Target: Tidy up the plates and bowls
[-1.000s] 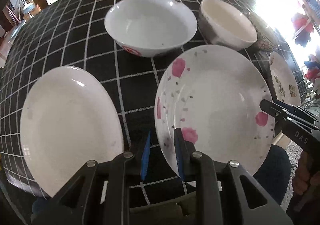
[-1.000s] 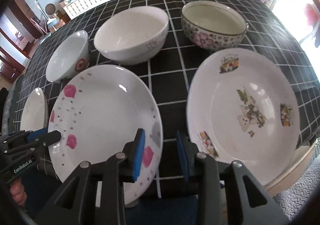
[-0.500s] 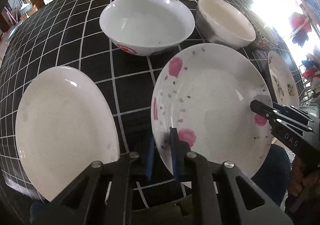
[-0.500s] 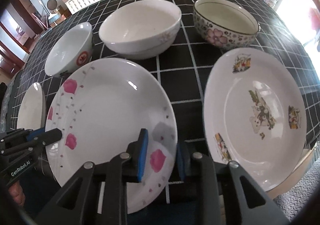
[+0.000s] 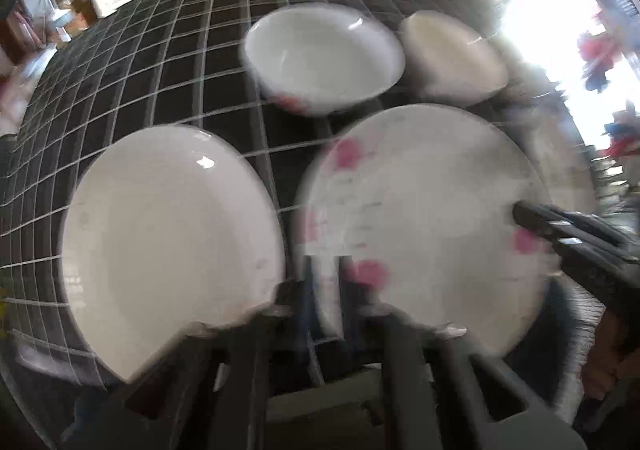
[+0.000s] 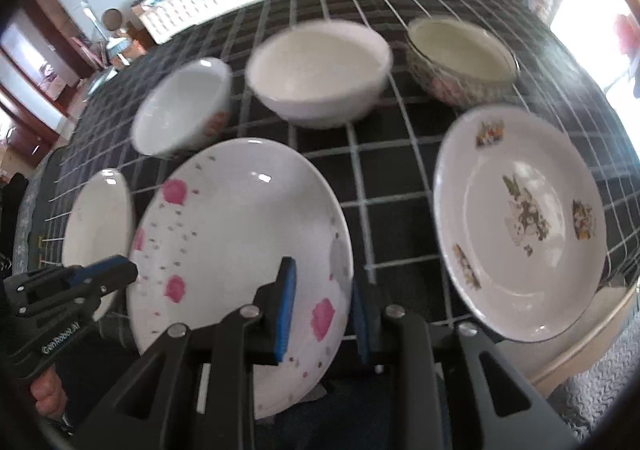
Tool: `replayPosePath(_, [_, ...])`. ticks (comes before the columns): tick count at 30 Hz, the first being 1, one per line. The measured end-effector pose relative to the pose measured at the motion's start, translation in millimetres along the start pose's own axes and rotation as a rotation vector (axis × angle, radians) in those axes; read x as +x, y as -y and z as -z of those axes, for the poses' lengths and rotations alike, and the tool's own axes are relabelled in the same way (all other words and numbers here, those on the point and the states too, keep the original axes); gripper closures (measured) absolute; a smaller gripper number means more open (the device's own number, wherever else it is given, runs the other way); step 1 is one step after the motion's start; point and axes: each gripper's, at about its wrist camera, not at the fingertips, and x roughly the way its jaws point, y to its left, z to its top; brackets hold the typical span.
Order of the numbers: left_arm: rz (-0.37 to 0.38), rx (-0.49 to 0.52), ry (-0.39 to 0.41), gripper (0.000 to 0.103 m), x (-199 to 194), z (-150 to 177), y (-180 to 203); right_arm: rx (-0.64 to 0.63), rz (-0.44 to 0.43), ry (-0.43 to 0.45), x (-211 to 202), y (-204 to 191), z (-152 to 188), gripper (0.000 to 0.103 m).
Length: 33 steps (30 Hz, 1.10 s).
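Glossy round pink-flowered plate [image 6: 240,234] sits gripped at both near edges! The left gripper [image 5: 326,290] is clamped tight on its left rim, the right gripper [image 6: 322,310] narrowly pinching the right rim, blue pads [image 6: 286,310] either side.

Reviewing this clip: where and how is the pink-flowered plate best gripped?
By its thin rim, from the table's near edge, on opposite sides: the pink-flowered plate is wide and shallow. The left gripper and right gripper both pinch that rim now.

The desk [image 6: 400,177] (black cloth, white grid) carries three bowls [image 6: 320,73] and two plates [image 6: 520,217].
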Motion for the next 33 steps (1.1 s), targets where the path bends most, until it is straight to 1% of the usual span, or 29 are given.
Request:
replayPosePath(1, [0.07,0.003,0.01,0.103,-9.3,0.1,4.0,-0.009,0.001,0.011,-4.2,-7.1,-0.4,0.073])
replayPosePath(2, [0.082,0.015,0.026,0.103,-16.0,-0.6,10.2,-0.009,0.031,0.008,-4.7,-10.9,-1.1,0.075])
replayPosePath(3, [0.036,0.038,0.036,0.103,-18.9,-1.7,17.5,-0.002,0.073,-0.006,-1.5,-13.2,-3.8,0.077])
replayPosePath(4, [-0.014,0.058,0.046,0.103,-18.6,-1.8,21.9,0.014,0.08,-0.003,1.6,-11.3,-5.0,0.079])
replayPosePath(5, [-0.024,0.062,0.047,0.103,-18.1,-1.2,21.8,0.022,0.084,0.005,3.5,-8.5,-5.1,0.082])
replayPosePath(6, [-0.014,0.043,0.051,0.103,-18.7,0.9,16.9,0.024,0.09,0.004,6.2,-3.1,-4.0,0.092])
replayPosePath(7, [-0.007,0.022,0.058,0.103,-20.2,2.4,11.6,0.04,0.069,-0.007,9.1,3.2,-2.7,0.094])
replayPosePath(9, [0.0,-0.024,0.065,0.103,-24.7,6.0,-4.1,0.073,0.037,-0.04,17.9,17.4,-2.6,0.094])
replayPosePath(10, [0.011,-0.053,0.068,0.103,-26.3,7.6,-13.2,0.082,0.035,-0.056,23.1,20.8,-0.7,0.094])
replayPosePath(12, [0.004,-0.094,0.069,0.102,-27.1,11.0,-27.1,0.101,0.028,-0.077,29.6,25.3,2.3,0.093])
replayPosePath(13, [-0.006,-0.096,0.067,0.1,-23.7,8.7,-28.5,0.104,0.024,-0.074,31.7,26.8,3.1,0.092])
replayPosePath(15, [-0.025,-0.096,0.062,0.092,-24.1,15.8,-35.4,0.089,0.031,-0.067,30.6,24.0,2.4,0.092])
replayPosePath(17, [-0.021,-0.094,0.051,0.088,-21.2,20.6,-33.5,0.081,0.036,-0.062,30.3,23.2,2.1,0.092])
replayPosePath(20, [0.005,-0.09,0.017,0.088,-13.8,23.2,-29.1,0.075,0.031,-0.062,30.7,23.9,0.9,0.092])
replayPosePath(23, [-0.01,-0.08,-0.007,0.088,-9.3,29.5,-21.1,0.07,0.027,-0.063,31.4,23.4,0.6,0.092])
replayPosePath(25, [-0.006,-0.072,-0.031,0.088,-4.6,33.8,-16.9,0.055,0.036,-0.061,32.2,19.3,1.8,0.092])
replayPosePath(29, [-0.04,-0.055,-0.025,0.088,6.8,32.5,-12.4,0.043,0.039,-0.056,32.7,18.5,-0.2,0.091])
replayPosePath(31, [-0.022,-0.066,-0.015,0.088,10.5,29.2,-14.6,0.042,0.035,-0.057,34.0,18.8,-2.1,0.091])
replayPosePath(33, [-0.03,-0.062,-0.01,0.088,15.1,25.2,-13.8,0.022,0.039,-0.059,35.3,18.1,-4.3,0.091])
